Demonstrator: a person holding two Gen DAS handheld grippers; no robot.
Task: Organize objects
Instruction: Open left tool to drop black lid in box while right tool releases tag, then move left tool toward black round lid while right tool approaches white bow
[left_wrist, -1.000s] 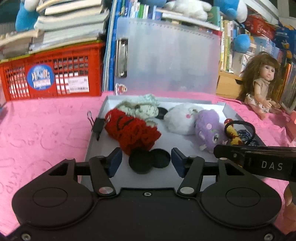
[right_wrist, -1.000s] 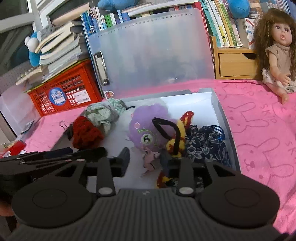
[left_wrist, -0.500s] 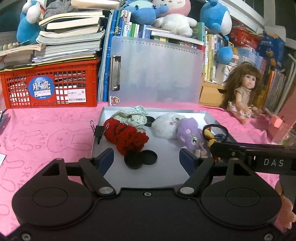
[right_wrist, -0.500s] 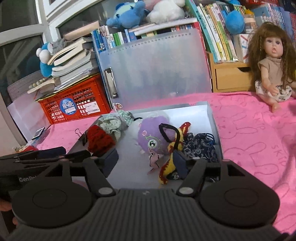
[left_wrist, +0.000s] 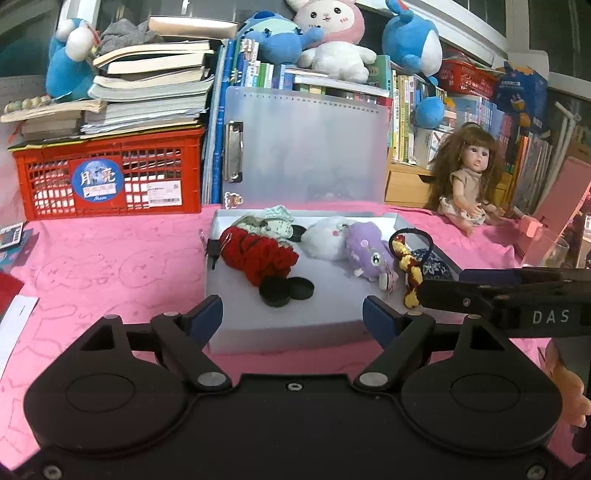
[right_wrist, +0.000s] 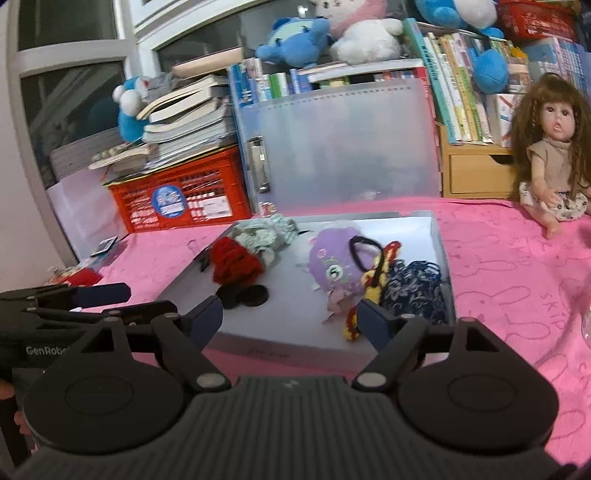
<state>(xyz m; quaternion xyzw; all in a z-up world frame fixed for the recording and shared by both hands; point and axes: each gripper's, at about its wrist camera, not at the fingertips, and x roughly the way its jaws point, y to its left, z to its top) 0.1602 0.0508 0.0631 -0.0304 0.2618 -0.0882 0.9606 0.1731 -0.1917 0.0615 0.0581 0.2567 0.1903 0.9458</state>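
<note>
We see our left gripper (left_wrist: 292, 317) and right gripper (right_wrist: 291, 321) both held just short of the near edge of the grey tray (left_wrist: 236, 314), jaws opening and nothing between them. In the tray on the pink cloth (left_wrist: 110, 266) lie a red knitted piece (left_wrist: 258, 254), 2 black round lids (left_wrist: 286, 290), a white plush (left_wrist: 327, 236), a purple plush (left_wrist: 365, 251), a yellow-and-red braid (left_wrist: 408, 266) and a dark patterned cloth (right_wrist: 413, 288).

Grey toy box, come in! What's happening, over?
Left tongs and right tongs opening, both empty. Shallow grey box holds red knitted toy, purple plush. Nothing in the way.
</note>
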